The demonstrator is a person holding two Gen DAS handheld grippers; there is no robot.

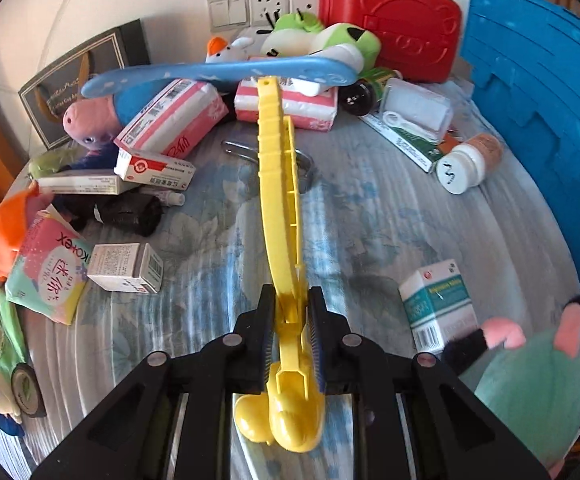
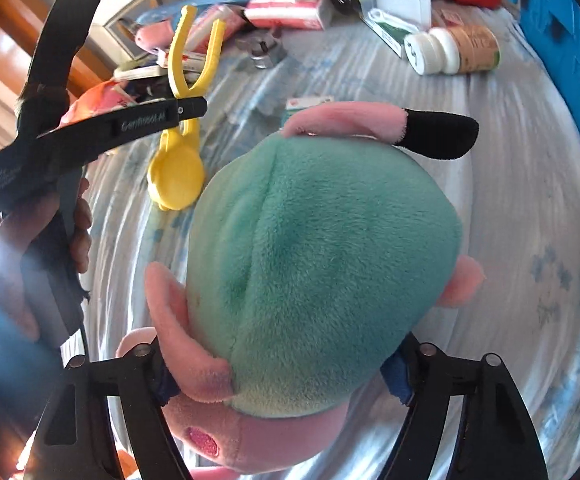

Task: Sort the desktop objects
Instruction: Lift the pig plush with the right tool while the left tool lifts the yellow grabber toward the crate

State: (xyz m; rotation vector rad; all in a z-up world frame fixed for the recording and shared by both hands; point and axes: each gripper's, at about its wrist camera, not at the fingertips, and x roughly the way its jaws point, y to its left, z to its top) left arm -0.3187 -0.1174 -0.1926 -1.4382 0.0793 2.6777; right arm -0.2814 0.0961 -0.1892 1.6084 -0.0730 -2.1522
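Long yellow plastic tongs (image 1: pixel 280 184) with round scoop ends run up the middle of the left wrist view. My left gripper (image 1: pixel 292 320) is shut on them near the scoop end. The right wrist view shows that gripper (image 2: pixel 186 110) holding the tongs (image 2: pixel 178 176) above the bedspread. A plush toy (image 2: pixel 322 248) in a teal dress with pink limbs fills the right wrist view. My right gripper (image 2: pixel 280 376) is closed around its body, both pads touching it. The same plush (image 1: pixel 530 392) shows at the lower right of the left wrist view.
A blue crate (image 1: pixel 550 120) stands at the right and a red case (image 1: pixel 390 20) at the back. A blue hanger (image 1: pixel 218 74), tissue packs, medicine boxes, a white-capped bottle (image 1: pixel 466 164) and plush toys lie around. A person's hand (image 2: pixel 70 232) holds the left gripper's handle.
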